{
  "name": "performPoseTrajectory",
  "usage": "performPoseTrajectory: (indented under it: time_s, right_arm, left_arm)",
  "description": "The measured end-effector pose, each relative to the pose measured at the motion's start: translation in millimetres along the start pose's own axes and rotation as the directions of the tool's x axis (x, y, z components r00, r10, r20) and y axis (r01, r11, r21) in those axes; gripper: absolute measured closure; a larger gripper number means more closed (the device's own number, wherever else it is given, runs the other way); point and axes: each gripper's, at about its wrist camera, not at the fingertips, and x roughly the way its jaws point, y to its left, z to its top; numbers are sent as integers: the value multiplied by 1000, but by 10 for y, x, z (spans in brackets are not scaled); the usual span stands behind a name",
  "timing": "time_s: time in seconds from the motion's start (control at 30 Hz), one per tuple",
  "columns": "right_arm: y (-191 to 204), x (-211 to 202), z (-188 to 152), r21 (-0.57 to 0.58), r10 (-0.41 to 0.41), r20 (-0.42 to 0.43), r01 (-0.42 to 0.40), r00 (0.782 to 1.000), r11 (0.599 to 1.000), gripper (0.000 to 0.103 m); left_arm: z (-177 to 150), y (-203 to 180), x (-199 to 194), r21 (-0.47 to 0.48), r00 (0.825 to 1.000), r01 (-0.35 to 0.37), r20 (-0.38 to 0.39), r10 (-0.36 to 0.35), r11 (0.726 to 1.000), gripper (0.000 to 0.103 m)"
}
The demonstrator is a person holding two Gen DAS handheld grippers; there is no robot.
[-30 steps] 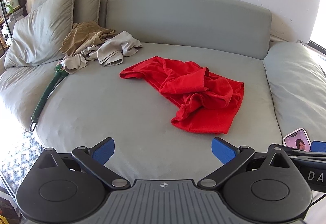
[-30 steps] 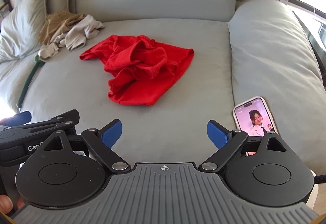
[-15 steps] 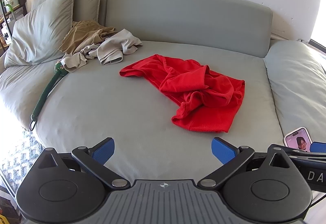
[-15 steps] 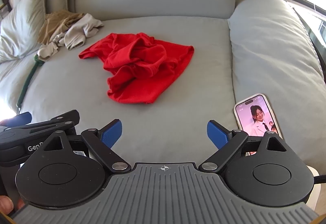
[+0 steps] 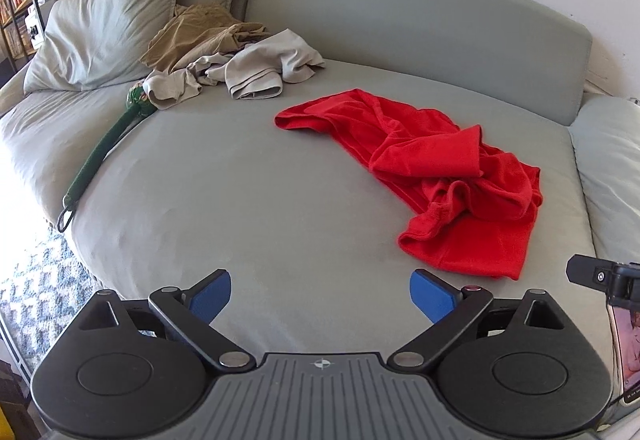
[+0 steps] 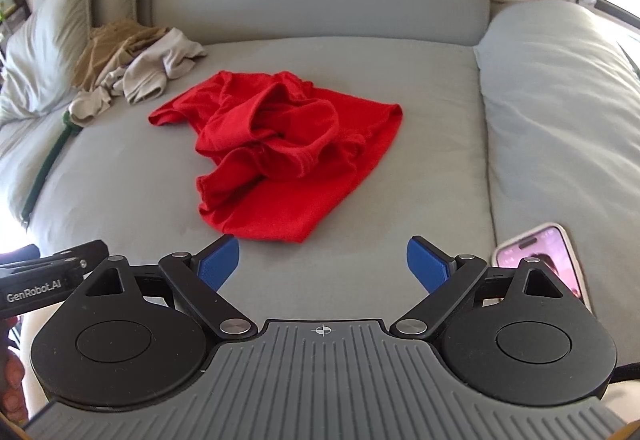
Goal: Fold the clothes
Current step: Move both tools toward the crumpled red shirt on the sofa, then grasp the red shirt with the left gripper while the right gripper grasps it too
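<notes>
Grey bed (image 5: 248, 200) bears crumpled red shirt (image 5: 432, 176); left gripper (image 5: 320, 294) closing empty, right gripper (image 6: 322, 262) spread.

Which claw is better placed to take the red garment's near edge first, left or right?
Probably the right. The right claw has the red garment's near hem just beyond its left pad. From the left claw, jaws closing on nothing, it lies off to the right.

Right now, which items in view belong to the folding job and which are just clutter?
Job: red garment, crumpled mid-cushion; beige and tan clothes pile by the pillows.

Clutter: phone with its screen lit; green strap along the cushion edge; pillows.
</notes>
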Motion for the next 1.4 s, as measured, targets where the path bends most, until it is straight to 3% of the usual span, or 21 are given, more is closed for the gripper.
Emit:
performPoseTrajectory:
  time_s: [0.17,0.23,0.3,0.4,0.5,0.57,0.63,0.7,0.8,0.9,1.0,1.03,1.07,1.1,1.17,1.27,1.33,1.4]
  right_arm:
    - [51,413,331,-59,47,43,-44,998,997,17]
    - [101,569,510,-103,74,34,-70,997,992,17]
    - [167,743,691,-125,73,-24,-75,997,989,17]
    - [218,988,908,-116,93,-106,-105,990,988,18]
    - [221,1180,1041,-81,135,-160,-149,978,985,22]
    - [236,1286,1106,-99,124,-188,-145,974,985,30]
    - [232,1335,1167,-129,132,-187,-158,973,979,30]
    - [232,1367,1229,-159,136,-170,-163,976,974,25]
    - [243,1389,1328,-204,130,-114,-151,985,967,15]
    - [301,1587,1407,-208,141,-156,-172,978,963,14]
    - [377,1842,1417,-215,158,-223,-207,962,954,17]
    - [409,1890,1398,-233,159,-224,-211,961,949,23]
    - [444,1896,1370,-255,159,-209,-211,965,944,56]
    - [460,1850,1362,-255,159,-188,-205,969,945,89]
    - [462,1674,1371,-229,171,-114,-193,979,954,91]
    - [248,1123,1479,-84,116,119,-106,986,991,92]
    - [-75,652,1541,99,45,265,-74,963,992,93]
    - [-491,243,1512,278,7,327,-103,945,955,93]
  left_arm:
    - [63,89,251,-37,1000,24,-5,-24,999,21]
    - [79,57,308,-27,995,98,27,-97,995,21]
    - [91,-16,354,17,981,185,64,-186,983,20]
    - [101,-203,488,111,959,257,91,-267,960,21]
    - [106,-395,656,205,948,271,116,-298,941,23]
    - [96,-500,723,266,940,273,131,-315,925,26]
    - [66,-574,756,313,927,287,145,-345,905,26]
    - [33,-645,788,359,913,301,159,-375,884,26]
    - [40,-754,923,388,919,284,150,-365,877,26]
    - [66,-828,1097,387,938,268,103,-330,882,40]
    - [54,-871,1205,411,952,253,54,-301,876,67]
    - [50,-880,1233,419,957,247,38,-288,874,83]
    - [48,-869,1245,415,960,244,26,-280,877,96]
    - [57,-833,1232,398,959,247,31,-282,883,97]
    - [98,-722,1111,359,955,233,91,-283,904,99]
    - [236,-519,788,325,939,187,219,-266,927,99]
    - [336,-370,475,313,913,142,325,-247,939,99]
    - [397,-239,126,311,875,120,416,-248,943,99]
